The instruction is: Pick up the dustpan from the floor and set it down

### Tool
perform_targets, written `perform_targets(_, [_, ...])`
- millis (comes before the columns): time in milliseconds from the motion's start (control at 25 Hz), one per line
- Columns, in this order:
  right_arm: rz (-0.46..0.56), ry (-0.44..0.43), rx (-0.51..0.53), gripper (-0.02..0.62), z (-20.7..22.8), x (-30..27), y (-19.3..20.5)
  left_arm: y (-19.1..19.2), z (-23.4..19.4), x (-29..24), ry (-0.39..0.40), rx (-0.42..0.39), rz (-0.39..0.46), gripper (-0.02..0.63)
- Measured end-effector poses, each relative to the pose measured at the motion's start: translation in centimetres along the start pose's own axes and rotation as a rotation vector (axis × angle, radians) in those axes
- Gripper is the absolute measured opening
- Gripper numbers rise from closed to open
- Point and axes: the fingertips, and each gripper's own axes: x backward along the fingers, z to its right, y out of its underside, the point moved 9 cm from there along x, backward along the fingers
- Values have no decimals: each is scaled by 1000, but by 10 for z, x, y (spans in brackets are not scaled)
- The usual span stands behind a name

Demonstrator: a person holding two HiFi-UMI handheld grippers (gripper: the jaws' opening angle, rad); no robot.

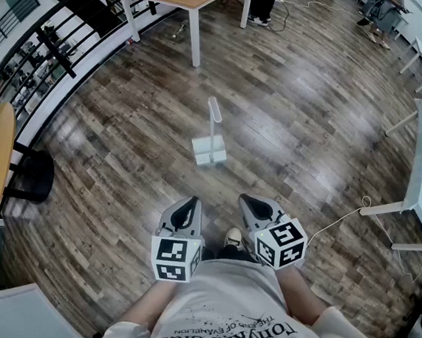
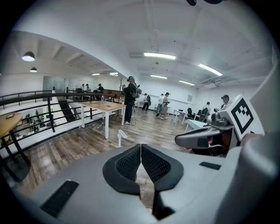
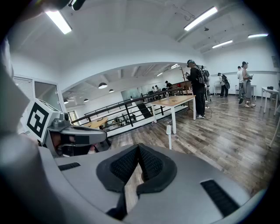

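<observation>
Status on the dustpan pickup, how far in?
Done: nothing. The dustpan stands on the floor ahead of both tools, untouched. In hand: nothing; left tool and right tool are shut and empty. Left: reach, grasp, lift, set it down.

Both grippers held side by side, jaws closed

The left gripper (image 1: 190, 203) and right gripper (image 1: 247, 200) reach out on bare forearms (image 1: 145, 306), angled slightly downward. The fingertips of each meet, pads touching at the front.
</observation>
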Motion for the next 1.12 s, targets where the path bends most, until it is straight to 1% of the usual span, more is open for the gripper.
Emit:
perform_targets(400, [-3, 0, 6, 25, 2, -2, -3, -5, -1, -3, 6, -6, -2, 25])
perform_targets(600, [25, 31, -25, 26, 3, -6, -2, -3, -6, -3, 10, -11, -3, 25])
perform_targets(800, [21, 49, -26, 26, -2, -12, -4, -7, -15, 1, -1, -51, 3, 25])
perform_targets(960, [17, 66, -28, 26, -12, -19, -5, -6, -29, 4, 17, -24, 12, 25])
perform_targets(1120, [14, 82, -18, 26, -25, -29, -7, -4, -45, 9, 38, -28, 9, 25])
